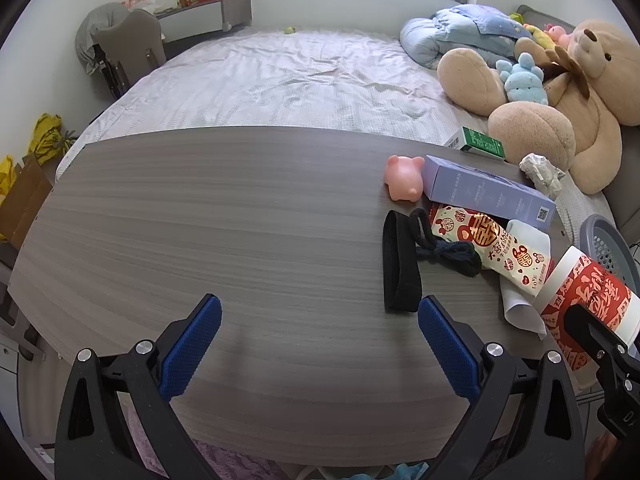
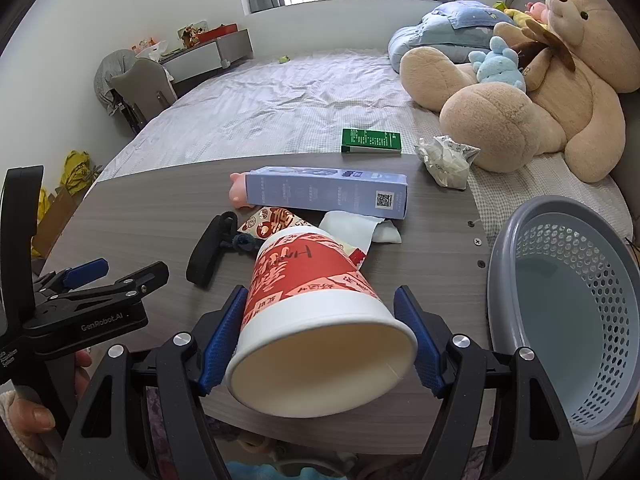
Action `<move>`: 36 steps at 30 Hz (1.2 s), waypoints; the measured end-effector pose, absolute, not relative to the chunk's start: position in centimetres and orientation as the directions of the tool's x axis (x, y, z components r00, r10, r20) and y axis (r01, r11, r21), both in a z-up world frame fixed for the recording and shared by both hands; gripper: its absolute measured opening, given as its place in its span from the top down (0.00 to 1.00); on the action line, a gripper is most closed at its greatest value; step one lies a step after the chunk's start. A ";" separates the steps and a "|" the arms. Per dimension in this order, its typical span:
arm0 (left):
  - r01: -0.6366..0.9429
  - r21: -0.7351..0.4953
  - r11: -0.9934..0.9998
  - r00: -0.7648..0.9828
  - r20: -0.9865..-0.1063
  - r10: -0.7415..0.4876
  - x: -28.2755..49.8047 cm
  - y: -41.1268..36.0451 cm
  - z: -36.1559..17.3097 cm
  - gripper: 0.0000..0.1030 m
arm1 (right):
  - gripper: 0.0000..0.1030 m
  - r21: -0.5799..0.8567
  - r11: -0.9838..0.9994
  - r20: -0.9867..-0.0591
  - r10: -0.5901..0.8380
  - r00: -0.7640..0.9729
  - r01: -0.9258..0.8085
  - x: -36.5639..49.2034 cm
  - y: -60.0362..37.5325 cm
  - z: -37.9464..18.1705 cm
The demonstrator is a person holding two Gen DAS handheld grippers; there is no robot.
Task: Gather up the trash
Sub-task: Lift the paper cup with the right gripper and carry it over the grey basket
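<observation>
My right gripper (image 2: 320, 294) is shut on a red and white paper cup (image 2: 312, 312) lying on its side, mouth toward the camera, held just above the table's near edge. In the left wrist view the cup (image 1: 584, 300) shows at the far right. A grey perforated basket (image 2: 500, 264) stands right of the cup, beside the table. My left gripper (image 1: 320, 304) hangs open over bare tabletop, nothing between its blue pads. A red-patterned snack wrapper (image 1: 492, 248), white paper (image 1: 524, 308) and a crumpled wrapper (image 2: 444, 160) lie beyond.
A wood-grain table (image 1: 200, 220) fronts a bed (image 1: 280, 76). On the table sit a blue box (image 2: 328, 192), pink pig toy (image 1: 404, 178) and black strap (image 1: 400, 264). A green box (image 2: 372, 140) and a big teddy bear (image 2: 540, 92) lie on the bed.
</observation>
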State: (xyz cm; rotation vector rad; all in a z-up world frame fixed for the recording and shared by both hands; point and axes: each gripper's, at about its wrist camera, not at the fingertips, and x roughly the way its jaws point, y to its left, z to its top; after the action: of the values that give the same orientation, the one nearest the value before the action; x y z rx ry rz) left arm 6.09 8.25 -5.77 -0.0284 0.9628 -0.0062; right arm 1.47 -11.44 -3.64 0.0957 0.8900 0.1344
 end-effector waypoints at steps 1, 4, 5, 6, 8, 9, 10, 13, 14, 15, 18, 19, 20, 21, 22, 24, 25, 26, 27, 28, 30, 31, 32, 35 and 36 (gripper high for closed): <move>-0.005 -0.028 1.000 0.572 -0.820 -0.020 6.2 8.2 -5.8 0.06 | 0.31 0.139 0.987 -0.767 0.156 0.622 -0.076 1.4 -11.5 -3.6; 0.001 -0.031 1.000 0.573 -0.819 -0.026 6.3 7.8 -5.9 0.06 | 0.31 0.141 0.988 -0.764 0.153 0.627 -0.069 1.2 -11.8 -3.5; 0.003 -0.032 0.999 0.572 -0.819 -0.028 6.3 7.8 -5.9 0.06 | 0.31 0.141 0.988 -0.762 0.152 0.629 -0.067 1.1 -11.9 -3.4; 0.005 -0.035 0.999 0.572 -0.820 -0.032 6.3 7.7 -6.0 0.06 | 0.31 0.143 0.988 -0.760 0.151 0.633 -0.065 1.0 -12.0 -3.3; 0.011 -0.045 0.999 0.568 -0.822 -0.043 6.4 7.5 -6.2 0.06 | 0.31 0.149 0.987 -0.757 0.152 0.636 -0.059 0.9 -12.4 -3.2; 0.015 -0.050 0.999 0.565 -0.824 -0.050 6.4 7.4 -6.3 0.06 | 0.31 0.152 0.987 -0.755 0.153 0.637 -0.056 0.8 -12.6 -3.2; 0.018 -0.055 0.998 0.562 -0.826 -0.056 6.6 7.3 -6.5 0.06 | 0.31 0.155 0.986 -0.755 0.154 0.637 -0.054 0.6 -12.7 -3.3; 0.019 -0.048 0.999 0.552 -0.832 -0.051 7.1 6.8 -7.1 0.06 | 0.31 0.163 0.985 -0.757 0.158 0.634 -0.051 0.5 -13.0 -3.5; 0.020 -0.045 0.999 0.553 -0.832 -0.049 7.4 6.6 -7.2 0.06 | 0.31 0.167 0.985 -0.757 0.161 0.633 -0.051 0.4 -13.1 -3.6; 0.022 -0.041 0.999 0.556 -0.830 -0.046 7.7 6.2 -7.4 0.06 | 0.31 0.171 0.984 -0.756 0.165 0.633 -0.051 0.3 -13.2 -3.7; 0.034 -0.039 0.999 0.551 -0.833 -0.051 8.5 5.6 -8.0 0.06 | 0.31 0.186 0.981 -0.752 0.175 0.635 -0.050 0.1 -13.5 -3.6; 0.037 -0.038 0.999 0.546 -0.836 -0.053 8.9 5.3 -8.3 0.06 | 0.31 0.191 0.980 -0.750 0.178 0.637 -0.049 0.1 -13.6 -3.6; 0.039 -0.036 0.999 0.542 -0.839 -0.051 9.1 5.1 -8.5 0.06 | 0.31 0.194 0.980 -0.748 0.179 0.639 -0.047 0.0 -13.7 -3.5; 0.042 -0.030 0.999 0.538 -0.841 -0.048 9.3 4.8 -8.8 0.06 | 0.31 0.197 0.979 -0.747 0.179 0.641 -0.045 -0.1 -13.9 -3.5; 0.043 -0.024 0.999 0.536 -0.843 -0.043 9.4 4.7 -9.0 0.06 | 0.31 0.201 0.979 -0.745 0.181 0.642 -0.042 -0.1 -14.1 -3.5; 0.048 -0.018 0.999 0.537 -0.843 -0.041 9.6 4.6 -9.3 0.07 | 0.31 0.210 0.977 -0.744 0.183 0.643 -0.036 -0.2 -14.4 -3.5; 0.055 -0.018 0.998 0.537 -0.842 -0.045 9.6 4.5 -9.4 0.10 | 0.31 0.215 0.976 -0.744 0.185 0.642 -0.032 -0.2 -14.6 -3.6; 0.062 -0.020 0.998 0.534 -0.844 -0.050 9.7 4.4 -9.5 0.14 | 0.31 0.220 0.975 -0.745 0.186 0.640 -0.028 -0.2 -14.7 -3.7; 0.068 -0.013 0.998 0.537 -0.842 -0.047 9.7 4.2 -9.5 0.16 | 0.31 0.225 0.974 -0.746 0.188 0.639 -0.024 -0.2 -14.8 -3.8; 0.078 -0.008 0.997 0.541 -0.840 -0.049 9.6 4.1 -9.5 0.22 | 0.31 0.228 0.973 -0.747 0.189 0.638 -0.021 -0.2 -15.0 -3.9; 0.095 -0.008 0.995 0.546 -0.836 -0.059 9.6 4.0 -9.2 0.35 | 0.31 0.233 0.972 -0.748 0.191 0.636 -0.018 -0.2 -15.1 -4.0; 0.099 -0.009 0.995 0.548 -0.834 -0.062 9.5 4.0 -9.1 0.45 | 0.31 0.235 0.972 -0.747 0.192 0.636 -0.017 -0.2 -15.1 -4.0; 0.100 -0.009 0.995 0.549 -0.833 -0.062 9.4 4.1 -9.0 0.54 | 0.31 0.237 0.971 -0.747 0.193 0.636 -0.017 -0.3 -15.1 -4.0; 0.098 -0.015 0.995 0.549 -0.833 -0.067 9.2 4.5 -8.8 0.81 | 0.31 0.239 0.971 -0.745 0.196 0.637 -0.019 -0.4 -15.0 -4.0; 0.096 -0.021 0.995 0.546 -0.835 -0.071 9.2 4.7 -8.8 0.81 | 0.31 0.239 0.971 -0.745 0.197 0.637 -0.020 -0.4 -14.9 -4.0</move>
State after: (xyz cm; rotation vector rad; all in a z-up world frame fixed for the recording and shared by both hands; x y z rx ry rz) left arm 9.18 4.67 -8.76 0.0281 0.9888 -0.0988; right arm -0.38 -14.95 -4.01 0.2166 0.8729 0.1248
